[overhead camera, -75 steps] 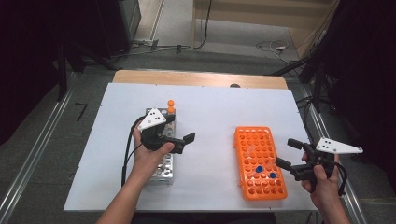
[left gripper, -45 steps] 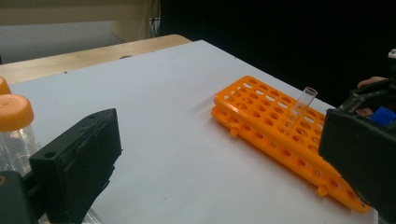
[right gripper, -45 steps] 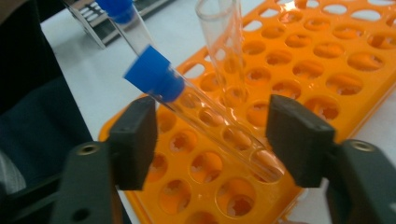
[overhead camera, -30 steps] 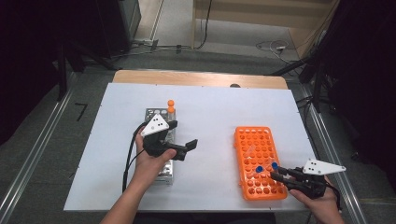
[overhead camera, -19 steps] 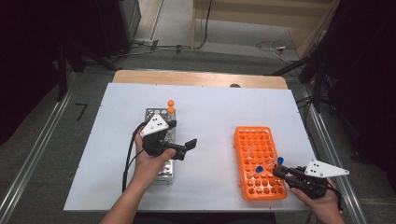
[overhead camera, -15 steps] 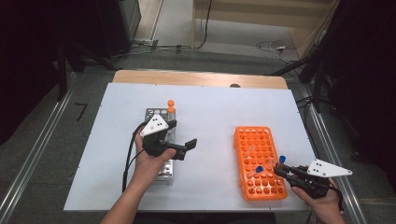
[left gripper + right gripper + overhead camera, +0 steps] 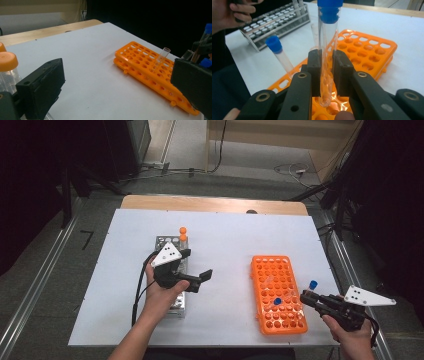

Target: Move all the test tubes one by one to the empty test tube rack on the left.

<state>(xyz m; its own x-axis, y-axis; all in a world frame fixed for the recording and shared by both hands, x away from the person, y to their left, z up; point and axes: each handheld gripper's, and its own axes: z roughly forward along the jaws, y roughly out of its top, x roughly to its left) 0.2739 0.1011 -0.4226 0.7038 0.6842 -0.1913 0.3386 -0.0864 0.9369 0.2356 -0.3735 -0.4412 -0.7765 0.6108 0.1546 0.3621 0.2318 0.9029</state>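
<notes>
High view: a blue-capped tube (image 7: 312, 286) is held clamped in the right gripper (image 7: 311, 297), just beside the orange rack (image 7: 277, 292); the left gripper (image 7: 200, 279) is held wide open over the metal rack (image 7: 172, 270) on a white table (image 7: 225, 240).

Right gripper view: the tube's tip is seen barely above its hole, so lifting out is judged underway; a straight rise is called for next
</notes>
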